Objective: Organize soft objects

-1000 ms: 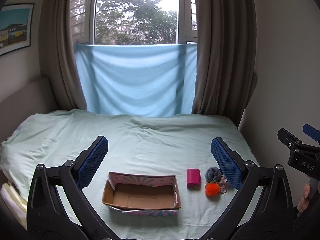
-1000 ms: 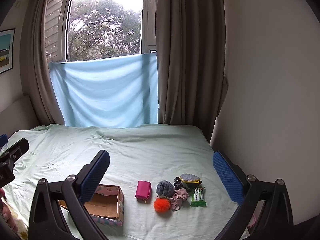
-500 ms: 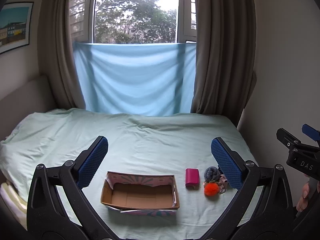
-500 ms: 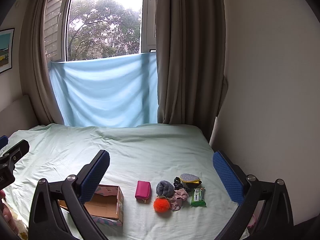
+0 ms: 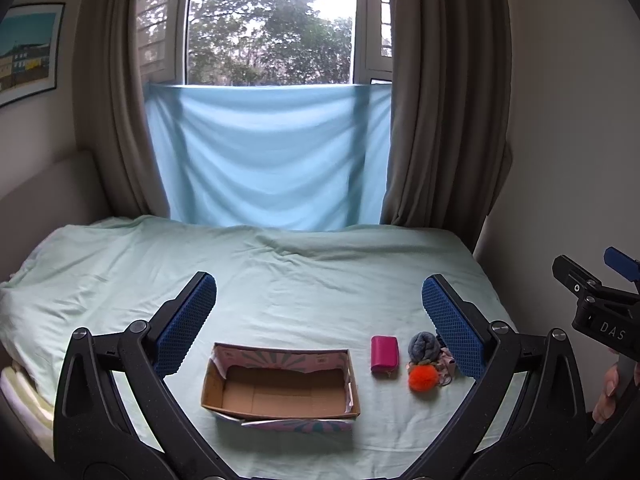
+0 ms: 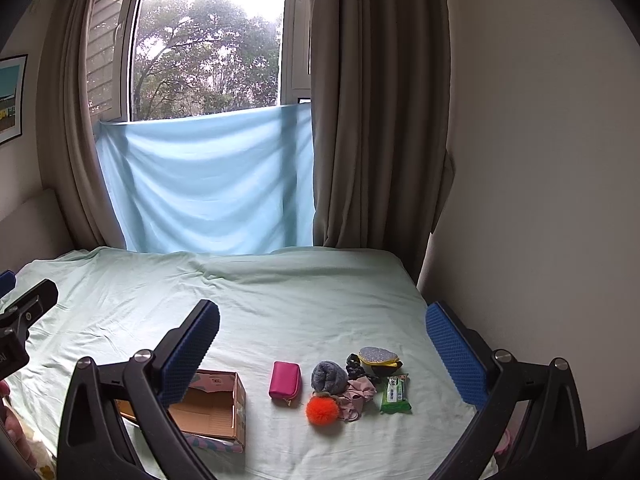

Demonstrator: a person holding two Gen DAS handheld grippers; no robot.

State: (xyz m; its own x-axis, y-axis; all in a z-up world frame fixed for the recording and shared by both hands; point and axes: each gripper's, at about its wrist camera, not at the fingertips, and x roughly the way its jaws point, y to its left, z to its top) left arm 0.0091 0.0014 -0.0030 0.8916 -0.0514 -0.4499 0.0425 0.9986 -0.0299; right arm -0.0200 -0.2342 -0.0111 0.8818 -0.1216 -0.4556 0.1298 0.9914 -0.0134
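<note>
An empty open cardboard box (image 5: 280,388) (image 6: 216,408) sits on the pale green bed. To its right lie a pink pouch (image 5: 384,353) (image 6: 285,379), a grey rolled sock (image 5: 423,345) (image 6: 329,376), an orange pompom (image 5: 423,378) (image 6: 322,410), a pink cloth (image 6: 358,394), a black scrunchie (image 6: 354,362), a grey-and-yellow sponge (image 6: 378,356) and a green packet (image 6: 395,394). My left gripper (image 5: 320,324) is open and empty above the box. My right gripper (image 6: 322,344) is open and empty above the pile.
The bed (image 5: 280,272) runs to a blue cloth (image 5: 268,156) under the window, with brown curtains (image 6: 372,120) either side. A wall (image 6: 540,160) borders the bed's right edge. The right gripper shows at the edge of the left wrist view (image 5: 592,304).
Both views have barely shifted; the left gripper drifted slightly. Nothing was grasped or moved.
</note>
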